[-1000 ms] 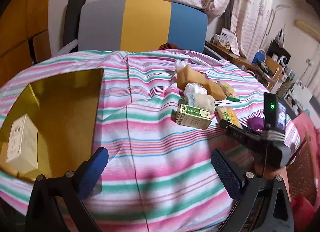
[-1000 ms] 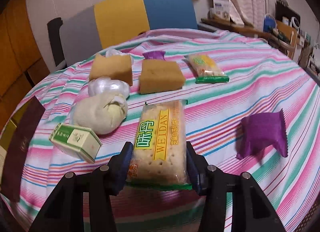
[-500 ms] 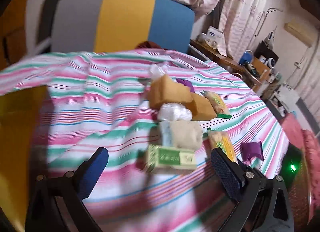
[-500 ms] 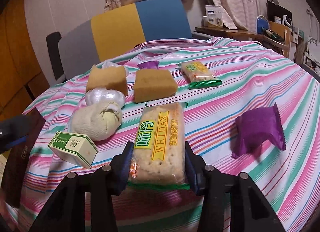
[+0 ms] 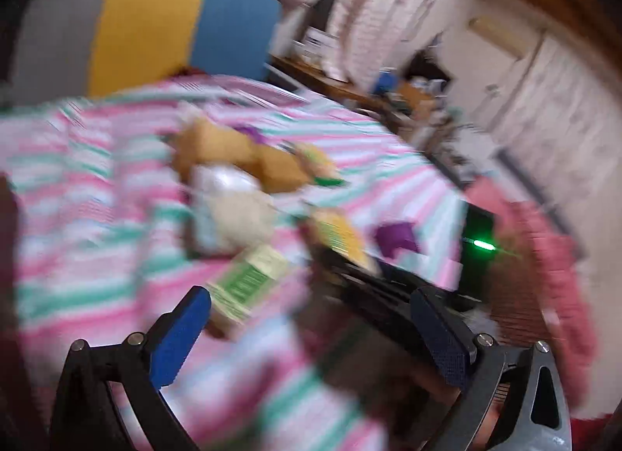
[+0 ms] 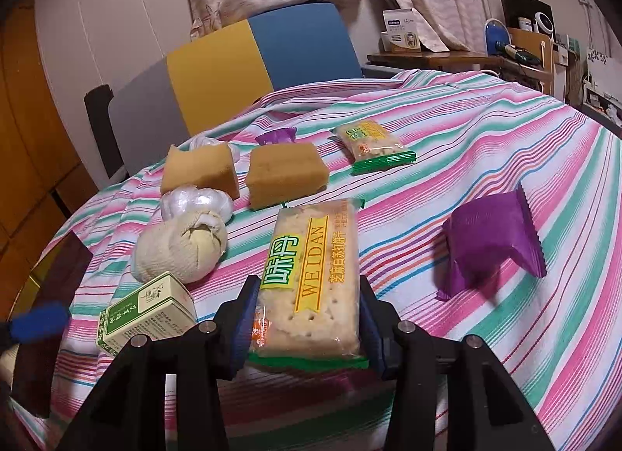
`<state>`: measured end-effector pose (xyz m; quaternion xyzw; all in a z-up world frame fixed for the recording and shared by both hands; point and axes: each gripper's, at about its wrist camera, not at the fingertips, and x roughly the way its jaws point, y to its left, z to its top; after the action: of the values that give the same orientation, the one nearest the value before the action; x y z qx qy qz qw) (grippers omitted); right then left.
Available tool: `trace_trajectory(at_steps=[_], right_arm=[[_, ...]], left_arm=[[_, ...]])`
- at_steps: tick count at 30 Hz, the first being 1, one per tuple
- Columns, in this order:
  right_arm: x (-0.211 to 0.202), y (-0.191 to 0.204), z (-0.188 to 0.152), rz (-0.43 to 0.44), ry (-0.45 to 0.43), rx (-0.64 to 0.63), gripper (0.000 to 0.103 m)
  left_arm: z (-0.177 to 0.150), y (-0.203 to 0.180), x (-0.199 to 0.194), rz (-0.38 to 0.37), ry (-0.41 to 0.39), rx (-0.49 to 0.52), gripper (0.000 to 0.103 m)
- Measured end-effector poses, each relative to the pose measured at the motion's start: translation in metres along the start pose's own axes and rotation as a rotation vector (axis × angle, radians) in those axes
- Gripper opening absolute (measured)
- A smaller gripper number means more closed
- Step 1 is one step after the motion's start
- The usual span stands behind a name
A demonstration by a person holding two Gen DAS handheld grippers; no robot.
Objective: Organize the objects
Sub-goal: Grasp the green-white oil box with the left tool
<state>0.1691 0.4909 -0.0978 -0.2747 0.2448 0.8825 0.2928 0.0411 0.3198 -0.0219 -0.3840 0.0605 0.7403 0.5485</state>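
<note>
My right gripper (image 6: 307, 319) is shut on the near end of a yellow Weidan cracker pack (image 6: 311, 280), which lies on the striped tablecloth. A green-and-white box (image 6: 145, 313) lies to its left, a cloth bundle (image 6: 179, 249) behind that. My left gripper (image 5: 311, 328) is open and empty, just short of the green box (image 5: 248, 282); that view is blurred. One blue left fingertip (image 6: 37, 324) shows in the right wrist view.
Two tan sponges (image 6: 200, 169) (image 6: 285, 173), a white plastic ball (image 6: 196, 200), a small cracker pack (image 6: 373, 145) and two purple packets (image 6: 493, 245) (image 6: 276, 137) lie farther back. A dark box (image 6: 50, 284) sits at the left edge. A chair (image 6: 241, 62) stands behind the table.
My left gripper has swung right from the gold box toward the green box and the right gripper. The right gripper has stayed shut on the cracker pack.
</note>
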Motion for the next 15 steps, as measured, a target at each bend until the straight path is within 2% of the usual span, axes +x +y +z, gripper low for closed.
trace_trajectory(at_steps=[2,3,5,8,10,15], right_arm=[[0.0,-0.001,0.0,0.005,0.0,0.005,0.048],[0.0,-0.001,0.0,0.006,-0.001,0.006,0.048],[0.0,-0.001,0.0,0.006,-0.001,0.006,0.048],[0.0,-0.001,0.0,0.007,-0.002,0.007,0.048],[0.0,-0.002,0.0,0.007,-0.001,0.006,0.048],[0.0,-0.002,0.0,0.008,-0.001,0.007,0.048]], left_arm=[[0.007,0.001,0.007,0.155,-0.01,0.054,0.103],[0.009,0.003,0.013,0.207,-0.001,0.079,0.103],[0.011,0.005,0.024,0.26,0.026,0.126,0.101],[0.006,0.0,0.033,0.261,0.047,0.191,0.093],[0.003,-0.002,0.038,0.258,0.053,0.222,0.084],[-0.006,-0.006,0.063,0.245,0.083,0.266,0.07]])
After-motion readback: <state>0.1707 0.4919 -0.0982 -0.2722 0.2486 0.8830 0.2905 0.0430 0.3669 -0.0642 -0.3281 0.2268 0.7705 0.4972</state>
